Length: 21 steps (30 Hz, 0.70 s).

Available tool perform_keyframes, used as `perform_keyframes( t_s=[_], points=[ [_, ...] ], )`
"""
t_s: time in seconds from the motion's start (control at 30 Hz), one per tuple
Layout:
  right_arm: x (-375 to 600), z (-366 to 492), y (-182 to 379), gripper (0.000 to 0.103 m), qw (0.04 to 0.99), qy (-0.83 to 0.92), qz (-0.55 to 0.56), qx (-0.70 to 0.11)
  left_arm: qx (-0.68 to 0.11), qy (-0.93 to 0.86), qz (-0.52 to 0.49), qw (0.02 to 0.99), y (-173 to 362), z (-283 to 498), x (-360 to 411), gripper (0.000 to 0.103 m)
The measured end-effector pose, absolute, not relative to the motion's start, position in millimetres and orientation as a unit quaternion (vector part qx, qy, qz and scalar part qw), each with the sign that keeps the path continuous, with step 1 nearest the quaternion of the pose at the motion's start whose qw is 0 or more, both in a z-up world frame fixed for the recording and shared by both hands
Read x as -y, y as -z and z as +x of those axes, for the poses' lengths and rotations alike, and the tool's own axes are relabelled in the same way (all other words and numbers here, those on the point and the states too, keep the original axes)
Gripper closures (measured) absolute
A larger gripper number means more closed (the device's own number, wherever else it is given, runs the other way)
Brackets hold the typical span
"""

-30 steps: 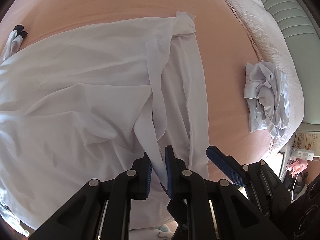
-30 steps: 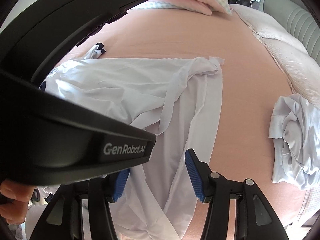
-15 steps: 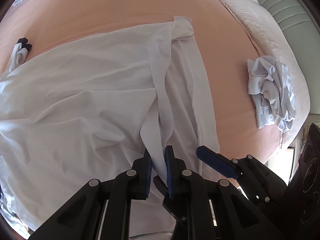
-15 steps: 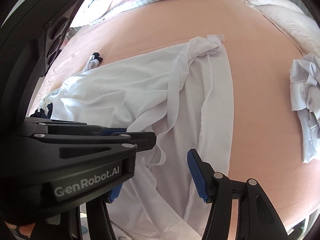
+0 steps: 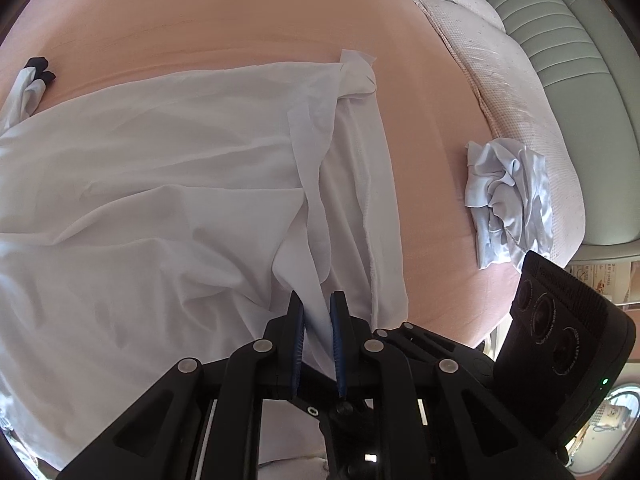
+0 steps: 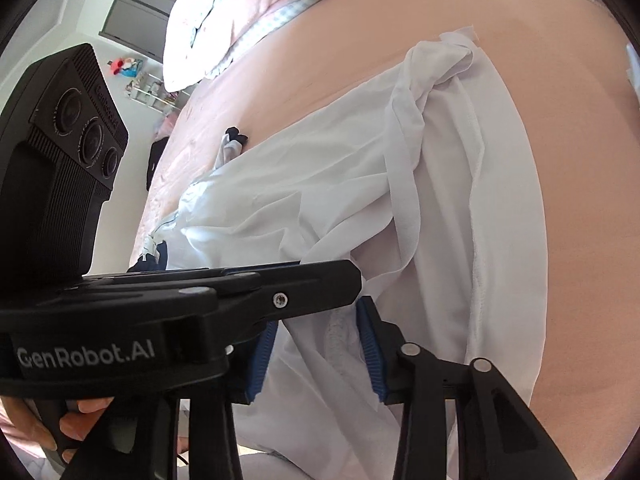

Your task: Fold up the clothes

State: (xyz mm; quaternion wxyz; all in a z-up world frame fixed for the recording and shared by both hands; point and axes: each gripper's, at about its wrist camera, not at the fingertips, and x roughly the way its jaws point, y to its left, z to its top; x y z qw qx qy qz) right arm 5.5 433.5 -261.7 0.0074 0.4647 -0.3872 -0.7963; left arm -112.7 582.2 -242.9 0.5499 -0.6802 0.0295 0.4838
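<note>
Both claws tilt down over the white garment (image 5: 168, 184), spread across the frame's middle on the bed (image 5: 240, 20). Left claw (image 5: 318, 320) pinches a fold. Right claw (image 6: 316, 344) is closing, cloth between its pads.

Our left gripper (image 5: 318, 312) angles downward, its blue pads pinched tight on a strip of white cloth (image 5: 316, 300); our right gripper (image 6: 316, 344) sits just beside it, also tilted down, jaws closing with white fabric between the pads; fingers (image 6: 76, 426) of our left hand wrap its handle.
</note>
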Motion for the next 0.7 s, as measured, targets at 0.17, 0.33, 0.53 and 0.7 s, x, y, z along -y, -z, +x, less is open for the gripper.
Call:
perform_keyframes(
  t_s=[0.17,0.33,0.53,0.7],
  points=[
    [-438,5,265,0.085,0.008,0.796,0.459,0.396,-0.029,-0.483,-0.680,0.552,224,-85,-595,0.092],
    [-445,12,261,0.088,0.003,0.803,0.433,0.409,-0.028,-0.485,-0.669,0.563,199,-88,-518,0.092],
    [-461,27,243,0.088,-0.013,0.817,0.406,0.411,-0.024,-0.480,-0.647,0.592,175,-94,-501,0.092],
    [-483,38,235,0.088,-0.030,0.820,0.386,0.421,-0.030,-0.482,-0.626,0.613,150,-101,-448,0.092]
  ],
)
